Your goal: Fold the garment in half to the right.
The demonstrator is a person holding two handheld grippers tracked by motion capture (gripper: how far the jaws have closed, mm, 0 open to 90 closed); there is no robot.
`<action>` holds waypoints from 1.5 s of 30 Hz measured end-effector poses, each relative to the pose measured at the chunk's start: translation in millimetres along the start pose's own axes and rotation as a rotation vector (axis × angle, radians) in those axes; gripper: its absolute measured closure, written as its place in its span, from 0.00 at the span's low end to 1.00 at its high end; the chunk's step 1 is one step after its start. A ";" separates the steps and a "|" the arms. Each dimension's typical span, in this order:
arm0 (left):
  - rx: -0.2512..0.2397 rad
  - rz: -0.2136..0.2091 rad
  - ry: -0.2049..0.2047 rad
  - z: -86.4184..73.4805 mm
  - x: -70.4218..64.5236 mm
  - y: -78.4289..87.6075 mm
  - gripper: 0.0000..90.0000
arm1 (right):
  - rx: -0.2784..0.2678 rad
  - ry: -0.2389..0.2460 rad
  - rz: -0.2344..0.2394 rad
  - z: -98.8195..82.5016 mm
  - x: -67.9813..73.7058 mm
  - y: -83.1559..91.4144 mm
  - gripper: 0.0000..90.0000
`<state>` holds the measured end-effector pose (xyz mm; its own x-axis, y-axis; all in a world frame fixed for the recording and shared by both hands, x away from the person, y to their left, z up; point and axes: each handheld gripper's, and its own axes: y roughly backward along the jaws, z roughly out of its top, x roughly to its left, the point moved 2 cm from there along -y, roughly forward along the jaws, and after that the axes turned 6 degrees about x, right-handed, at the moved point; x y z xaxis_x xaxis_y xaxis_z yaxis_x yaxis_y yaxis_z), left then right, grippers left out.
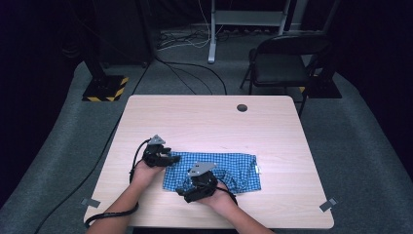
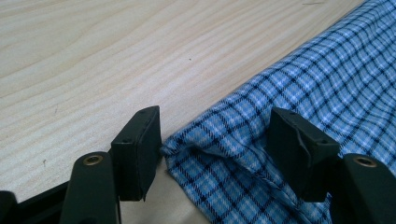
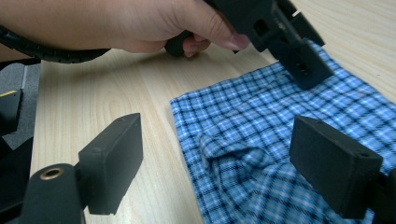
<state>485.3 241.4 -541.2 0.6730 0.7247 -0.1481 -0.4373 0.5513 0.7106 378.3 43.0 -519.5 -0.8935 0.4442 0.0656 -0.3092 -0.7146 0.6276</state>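
Straddling the checked cloth's [image 2: 299, 93] corner, the left tool [image 2: 215, 135] stood wide; closing shallow risked pinching one layer only.

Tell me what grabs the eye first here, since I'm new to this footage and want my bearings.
The blue checked cloth stands out, lying rumpled on the near half of the pale wooden table. The left hand-held gripper has its open jaws astride the cloth's corner, and the right hand-held gripper hovers with open jaws at a bunched fold on the near edge.
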 end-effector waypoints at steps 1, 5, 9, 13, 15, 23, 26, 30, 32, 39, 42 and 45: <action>0.000 0.000 0.000 0.0 0.0 0.0 0.39 | 0.000 0.000 0.000 0.0 0.0 0.0 0.18; -0.002 0.000 0.000 0.0 -0.1 -0.2 0.39 | 0.011 0.008 0.011 2.0 2.4 -7.3 0.18; 0.001 0.000 -0.002 0.1 -0.3 -0.2 0.39 | 0.012 0.031 0.024 7.4 7.3 -12.6 0.19; 0.001 0.000 -0.002 0.1 -0.3 -0.2 0.39 | 0.021 0.057 0.035 11.8 12.7 -19.1 0.20; -0.001 -0.001 -0.001 0.0 0.0 -0.2 0.39 | 0.024 0.064 0.042 12.6 14.4 -22.0 0.20; 0.002 0.000 -0.003 0.5 -0.4 -0.4 0.39 | 0.037 0.083 0.058 11.9 19.1 -30.7 0.24; 0.003 0.000 -0.003 0.7 -0.4 -0.5 0.39 | 0.044 0.085 0.066 12.3 19.9 -35.1 0.25; 0.002 -0.001 -0.003 0.7 -0.3 -0.5 0.39 | 0.043 0.086 0.076 13.5 20.9 -38.9 0.25; 0.003 -0.001 -0.002 0.8 -0.4 -0.6 0.40 | 0.045 0.089 0.078 14.1 21.6 -41.0 0.26; 0.003 0.001 -0.004 0.7 -0.5 -0.5 0.40 | 0.069 0.089 0.080 14.7 23.5 -50.2 0.27; 0.003 0.000 -0.006 0.8 -0.4 -0.6 0.40 | 0.080 0.095 0.082 14.8 24.5 -53.5 0.28; 0.002 -0.001 -0.006 0.8 -0.4 -0.7 0.40 | 0.087 0.095 0.083 15.2 24.7 -56.4 0.29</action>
<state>485.8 240.4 -541.1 0.6766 0.7220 -0.1446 -0.4355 0.5507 0.7121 378.6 102.4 -541.6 -0.9430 0.3292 0.0493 -0.2069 -0.6957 0.6879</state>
